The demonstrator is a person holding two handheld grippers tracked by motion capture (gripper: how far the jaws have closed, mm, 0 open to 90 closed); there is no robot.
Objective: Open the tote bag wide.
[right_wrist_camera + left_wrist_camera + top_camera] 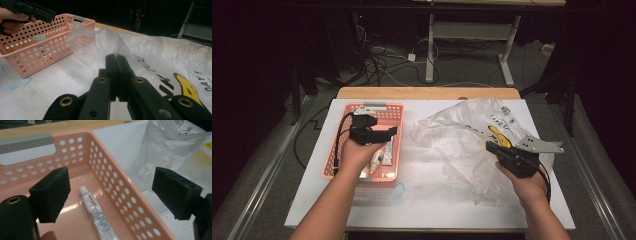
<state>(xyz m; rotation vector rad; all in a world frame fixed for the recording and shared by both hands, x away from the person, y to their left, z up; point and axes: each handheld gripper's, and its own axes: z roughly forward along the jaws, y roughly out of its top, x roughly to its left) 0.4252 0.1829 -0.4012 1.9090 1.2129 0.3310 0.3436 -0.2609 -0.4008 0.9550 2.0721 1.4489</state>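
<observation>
A pink perforated basket [393,114] stands on the left of the table. A white tube [376,160] lies on its floor, and in the left gripper view the tube [98,217] rests below the jaws. My left gripper [384,137] hovers over the basket, open, its two pads [51,193] wide apart with nothing between them. On the right lies a crumpled clear plastic bag [462,140] with black and yellow print. My right gripper [490,146] is at the bag's right side. Its jaws are shut together, [116,56] pinching a fold of the bag's film [105,40].
A white sheet [437,205] covers the table, with a wooden edge [427,93] at the back. A blue circle mark [399,192] is drawn by the basket's near corner. Cables and a desk frame [472,35] stand on the floor beyond the table.
</observation>
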